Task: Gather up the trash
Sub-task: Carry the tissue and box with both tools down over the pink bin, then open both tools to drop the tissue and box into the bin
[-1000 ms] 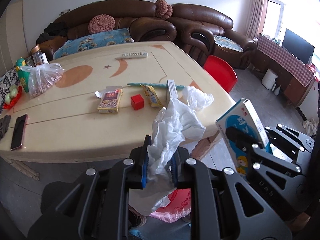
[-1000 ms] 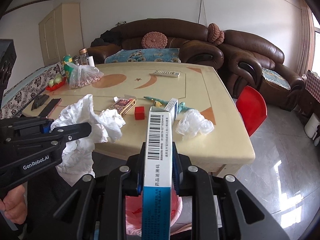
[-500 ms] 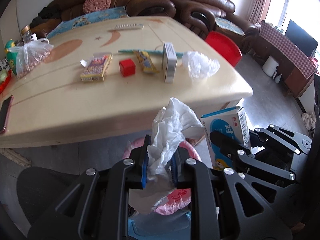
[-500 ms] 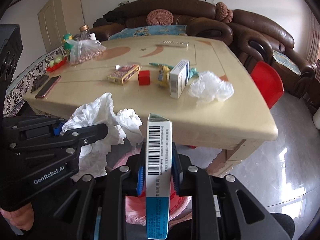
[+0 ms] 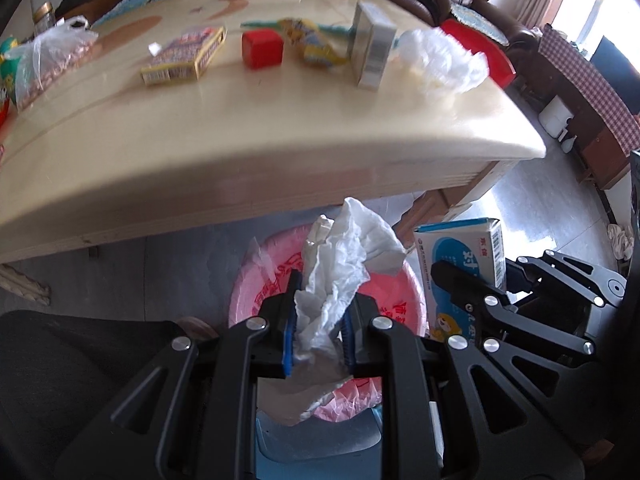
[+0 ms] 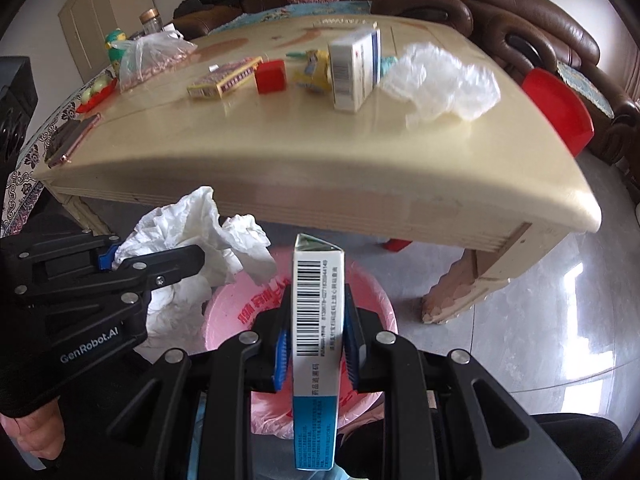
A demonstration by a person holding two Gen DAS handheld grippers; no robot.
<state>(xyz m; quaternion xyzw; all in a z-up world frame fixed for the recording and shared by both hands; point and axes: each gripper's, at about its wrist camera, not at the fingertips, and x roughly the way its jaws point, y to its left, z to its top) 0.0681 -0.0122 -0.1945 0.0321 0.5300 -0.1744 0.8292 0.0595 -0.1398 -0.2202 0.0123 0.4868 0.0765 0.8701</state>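
Observation:
My left gripper [image 5: 318, 316] is shut on a crumpled white tissue [image 5: 344, 264], held just over a bin lined with a pink bag [image 5: 256, 284]. My right gripper [image 6: 316, 320] is shut on a blue-and-white medicine box [image 6: 316, 320] with a barcode, upright above the same pink-lined bin [image 6: 228, 304]. Each gripper shows in the other's view: the box [image 5: 460, 256] to the right of the tissue, the tissue [image 6: 200, 236] to the left of the box. Both hang below the cream table's front edge [image 5: 280, 176].
On the table lie a yellow card pack [image 5: 184, 56], a red cube [image 5: 262, 48], a yellow wrapper [image 5: 316, 46], a standing white box [image 5: 372, 50] and a crumpled clear bag [image 5: 440, 64]. A red stool [image 6: 556, 108] and brown sofas [image 6: 520, 12] stand beyond. A table leg [image 6: 472, 276] is right of the bin.
Both grippers have sunk from table height to below the table's edge, pitching downward, so the pink-lined bin now lies right under the tissue and box. Both grips are unchanged.

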